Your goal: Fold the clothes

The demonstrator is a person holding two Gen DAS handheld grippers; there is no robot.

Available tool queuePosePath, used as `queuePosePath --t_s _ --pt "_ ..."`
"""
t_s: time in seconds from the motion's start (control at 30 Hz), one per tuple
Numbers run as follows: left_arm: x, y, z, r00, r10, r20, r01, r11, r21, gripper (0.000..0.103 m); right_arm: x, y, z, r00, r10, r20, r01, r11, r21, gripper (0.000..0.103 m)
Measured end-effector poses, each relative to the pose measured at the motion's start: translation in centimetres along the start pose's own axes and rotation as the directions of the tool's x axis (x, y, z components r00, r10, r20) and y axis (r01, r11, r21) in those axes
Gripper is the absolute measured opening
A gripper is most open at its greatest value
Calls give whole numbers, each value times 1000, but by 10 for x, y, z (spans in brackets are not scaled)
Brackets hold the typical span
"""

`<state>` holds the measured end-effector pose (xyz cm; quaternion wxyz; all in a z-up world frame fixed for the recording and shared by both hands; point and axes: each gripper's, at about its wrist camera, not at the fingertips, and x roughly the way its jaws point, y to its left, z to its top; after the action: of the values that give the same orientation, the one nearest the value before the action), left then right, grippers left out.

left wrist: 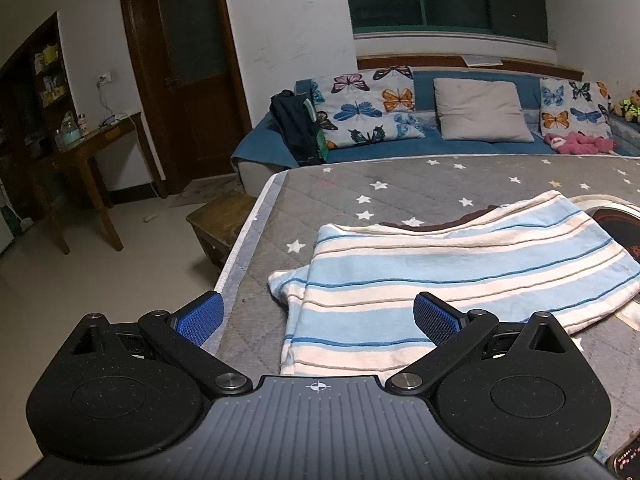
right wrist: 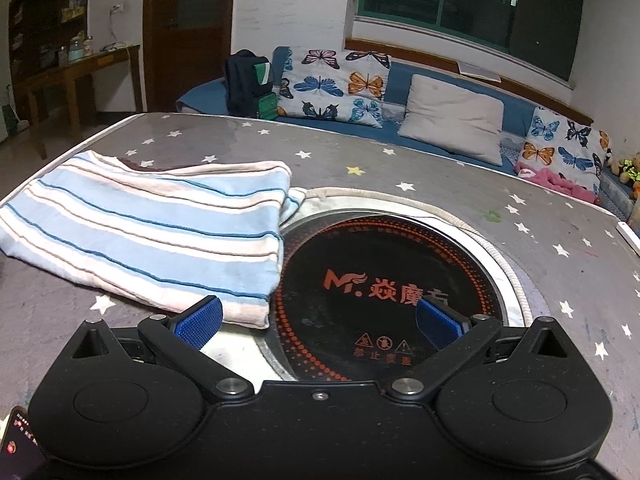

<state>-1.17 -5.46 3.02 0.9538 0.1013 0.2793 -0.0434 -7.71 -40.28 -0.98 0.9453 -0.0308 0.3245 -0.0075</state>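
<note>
A folded blue-and-white striped cloth (left wrist: 460, 268) lies on the grey star-patterned table cover (left wrist: 400, 184); it also shows in the right wrist view (right wrist: 152, 232). A dark brown garment edge (left wrist: 436, 226) peeks from under its far side. My left gripper (left wrist: 318, 320) is open and empty, hovering just above the cloth's near left corner. My right gripper (right wrist: 318, 320) is open and empty, above the near right corner of the cloth and the black round cooktop (right wrist: 384, 288).
The cooktop is set into the table and the cloth overlaps its left rim. The table's left edge (left wrist: 248, 232) drops to a wooden stool (left wrist: 222, 220). A blue sofa (left wrist: 460, 144) with cushions stands behind. A phone (right wrist: 20, 444) lies at the near edge.
</note>
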Motion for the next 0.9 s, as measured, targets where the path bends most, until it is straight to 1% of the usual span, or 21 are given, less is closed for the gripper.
queuePosePath --t_s 0.27,0.5,0.9 --pt "5 -1 -2 1000 -3 -14 3 1000 5 102 4 5 2 1000 16 -9 -16 1000 0 103" --pt "19 0 -4 999 16 -46 -15 1000 8 102 11 3 0 999 40 -26 -40 999 12 103" --pt "23 0 -6 998 14 -59 -14 1000 4 102 15 8 0 998 56 -34 -56 998 5 103"
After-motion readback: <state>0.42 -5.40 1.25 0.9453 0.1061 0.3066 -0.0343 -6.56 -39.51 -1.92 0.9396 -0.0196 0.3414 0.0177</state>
